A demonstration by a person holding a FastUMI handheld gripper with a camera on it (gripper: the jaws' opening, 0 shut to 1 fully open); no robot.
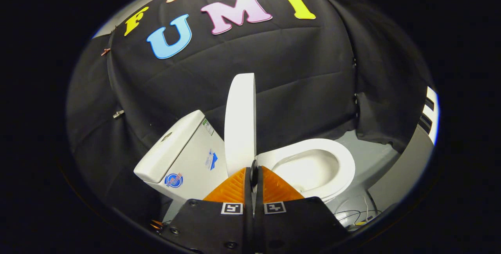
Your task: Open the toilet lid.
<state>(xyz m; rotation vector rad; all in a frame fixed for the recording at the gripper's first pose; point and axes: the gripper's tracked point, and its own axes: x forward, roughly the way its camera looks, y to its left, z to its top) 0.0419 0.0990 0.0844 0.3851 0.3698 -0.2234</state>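
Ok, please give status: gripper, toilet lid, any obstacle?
Gripper fingers closed together, gripping nothing. Toilet lid raised upright just ahead of the fingers, beside the tank; bowl open. No obstacle seen.

Toilet lid (pixel 240 123): smooth white plastic, faint sheen. Cistern (pixel 184 156) and seat (pixel 344 160): glossy white, ceramic-looking. Booth wall (pixel 297 70): matt black cloth, creased; claw (pixel 253 175) closed, fingers (pixel 231 189) ribbed.

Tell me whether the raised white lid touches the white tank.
Cannot tell. In the gripper view the raised white lid overlaps the white tank; no contact or gap shows. The tongs look closed.
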